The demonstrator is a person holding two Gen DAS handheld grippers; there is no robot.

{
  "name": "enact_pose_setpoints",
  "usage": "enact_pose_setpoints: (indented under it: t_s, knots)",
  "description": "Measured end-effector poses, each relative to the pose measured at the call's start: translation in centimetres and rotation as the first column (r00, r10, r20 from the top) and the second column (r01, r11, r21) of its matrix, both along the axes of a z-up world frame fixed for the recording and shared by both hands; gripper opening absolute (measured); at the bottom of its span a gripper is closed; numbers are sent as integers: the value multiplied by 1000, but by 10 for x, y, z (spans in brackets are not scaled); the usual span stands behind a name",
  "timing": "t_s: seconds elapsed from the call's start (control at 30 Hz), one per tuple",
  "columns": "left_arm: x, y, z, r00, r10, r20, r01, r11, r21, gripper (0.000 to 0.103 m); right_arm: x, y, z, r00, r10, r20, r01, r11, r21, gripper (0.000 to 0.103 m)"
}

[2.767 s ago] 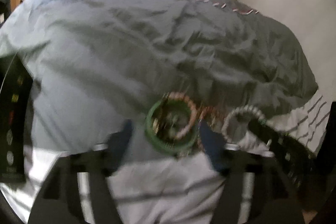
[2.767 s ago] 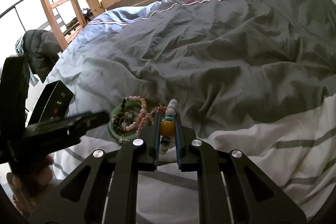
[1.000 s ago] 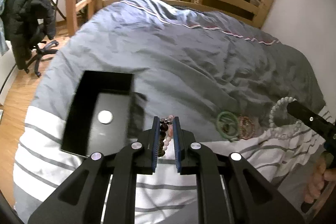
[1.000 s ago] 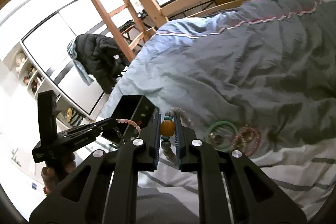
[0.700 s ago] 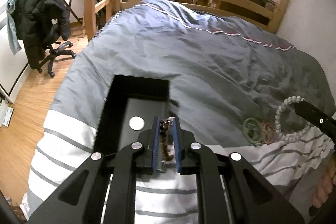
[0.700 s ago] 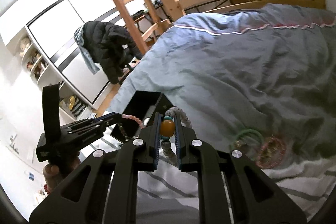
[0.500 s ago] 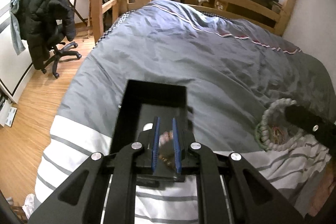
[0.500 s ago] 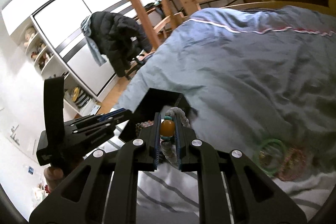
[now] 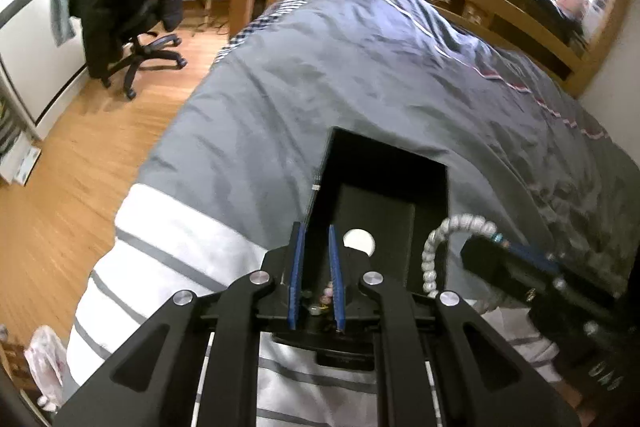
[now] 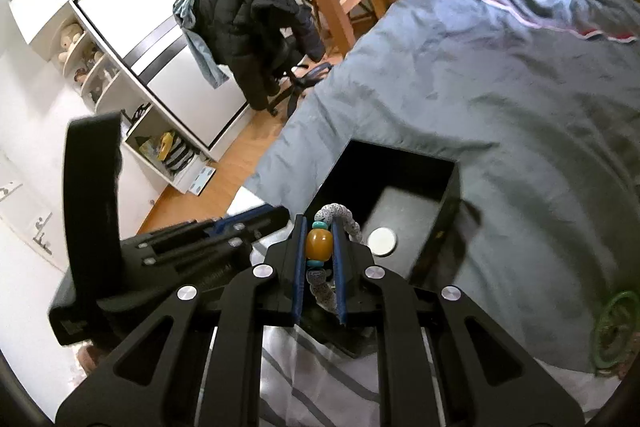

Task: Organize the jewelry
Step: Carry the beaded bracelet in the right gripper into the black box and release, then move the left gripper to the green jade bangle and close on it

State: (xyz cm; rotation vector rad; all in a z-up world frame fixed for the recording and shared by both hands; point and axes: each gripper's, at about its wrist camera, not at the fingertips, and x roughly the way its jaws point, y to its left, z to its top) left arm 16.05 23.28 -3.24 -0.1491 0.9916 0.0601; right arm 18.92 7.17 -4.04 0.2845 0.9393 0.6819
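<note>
Since the frame half a second earlier, both grippers were brought closer over the black box (image 9: 384,163), which was seen larger and nearer in both wrist views. Compared with 2.8 s earlier, the left gripper (image 9: 316,259) was no longer at the jewelry pile.

Left gripper: jaws were parted slightly over the near left corner of the box. Small pink and dark beads (image 9: 326,293) were seen low between the blue pads (image 9: 295,275); contact with the pads could not be determined.

Right gripper (image 10: 319,247): jaws were pressed onto the white beaded bracelet (image 10: 340,215), pinched at its amber bead (image 10: 319,245), which was flanked by small turquoise beads. The bracelet was held above the near edge of the box, its loop of speckled white beads arching beyond the fingertips and hanging below them.

A round white disc (image 10: 382,238) was noted on the box floor, just right of the bracelet. The box rested on the grey duvet (image 9: 320,75). A green bangle (image 10: 614,331) with other jewelry lay on the duvet, well apart to the right. A black jacket (image 10: 248,27) was draped over an office chair (image 9: 140,55) on the wooden floor. The left gripper body lay close to the left of the right one.
</note>
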Motion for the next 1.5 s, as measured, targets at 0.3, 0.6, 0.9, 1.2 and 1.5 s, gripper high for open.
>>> enact_pose_setpoints:
  t_s: [0.3, 0.6, 0.9, 1.2, 1.5]
  knots:
    - [-9, 20, 13, 995, 44, 86, -37, 996, -81, 70, -4, -6, -9, 999, -42, -4, 42, 997, -61, 75]
    - [-9, -27, 16, 991, -51, 120, 53, 999, -13, 88, -24, -111, 14, 955, -262, 141, 292, 920, -262, 94]
    - [-12, -114, 2, 975, -194, 104, 200, 979, -46, 88, -51, -227, 4, 902, -418, 111, 430, 840, -331, 94]
    - [-10, -201, -39, 940, -335, 61, 339, 938, -71, 88, -74, -273, -14, 884, -451, 120, 463, 813, -353, 94]
    - [19, -259, -98, 905, -420, -64, 416, 907, -69, 59, -69, -301, -69, 860, -506, 56, 495, 804, -329, 73]
